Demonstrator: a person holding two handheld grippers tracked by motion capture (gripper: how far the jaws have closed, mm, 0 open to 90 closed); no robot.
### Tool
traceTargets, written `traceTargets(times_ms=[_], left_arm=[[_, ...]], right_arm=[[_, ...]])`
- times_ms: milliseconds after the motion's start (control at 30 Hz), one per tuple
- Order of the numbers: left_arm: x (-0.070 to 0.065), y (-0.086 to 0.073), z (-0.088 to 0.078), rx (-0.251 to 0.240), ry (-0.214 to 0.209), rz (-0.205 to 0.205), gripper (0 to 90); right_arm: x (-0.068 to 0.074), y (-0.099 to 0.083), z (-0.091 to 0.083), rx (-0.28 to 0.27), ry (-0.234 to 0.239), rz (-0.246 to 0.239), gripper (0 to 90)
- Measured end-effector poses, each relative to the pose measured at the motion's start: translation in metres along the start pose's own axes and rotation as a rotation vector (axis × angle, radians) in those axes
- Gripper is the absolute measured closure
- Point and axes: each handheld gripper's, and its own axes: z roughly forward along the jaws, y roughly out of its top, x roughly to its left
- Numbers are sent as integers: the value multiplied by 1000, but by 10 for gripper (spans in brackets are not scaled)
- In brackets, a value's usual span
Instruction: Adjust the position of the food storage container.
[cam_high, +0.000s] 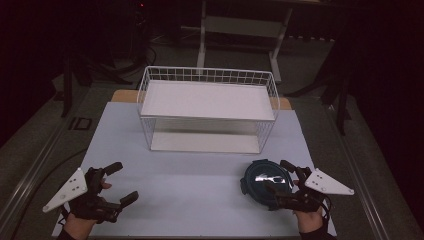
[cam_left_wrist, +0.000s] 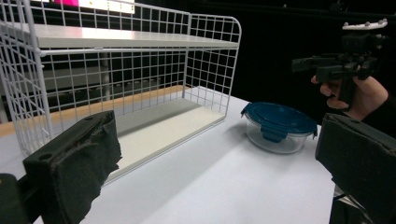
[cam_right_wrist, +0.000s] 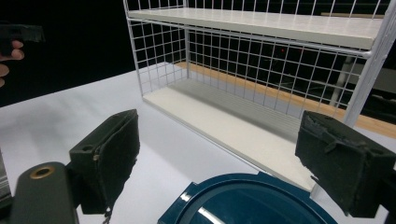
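A round clear container with a dark blue clip-on lid (cam_high: 255, 181) stands on the white table at the front right. My right gripper (cam_high: 276, 175) hovers over its right side, jaws wide open and touching nothing. In the right gripper view the lid (cam_right_wrist: 243, 200) lies low between the two pads of the right gripper (cam_right_wrist: 224, 163). At the front left, my left gripper (cam_high: 124, 182) is open and holds nothing. The left gripper view looks between the jaws of the left gripper (cam_left_wrist: 215, 172) across the table to the container (cam_left_wrist: 278, 126), with the right gripper (cam_left_wrist: 327, 65) held above and behind it.
A white wire rack (cam_high: 207, 118) with an upper and a lower shelf stands at the back middle of the table, open toward me. It also appears as the rack (cam_left_wrist: 130, 42) and the rack (cam_right_wrist: 261, 23). Bare white table top (cam_high: 190, 195) lies between the grippers. Dark floor surrounds the table.
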Motion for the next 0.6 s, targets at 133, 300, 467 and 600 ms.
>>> traceTargets(times_ms=[133,300,467,600], left_arm=[[-1,0,1,-2,-6,7,1],[-4,0,1,-14,-17,34,1],[-2,-2,1,-19,-18,23,2],[-3,-2,3,-25,-31,25,2]], right_arm=[[0,1,0,0,-4,-2,132],[3,5,0,4,-11,-7,126],[-3,13,-2,1,-4,15,118],[-11,17,-4,8,-68,7,123]])
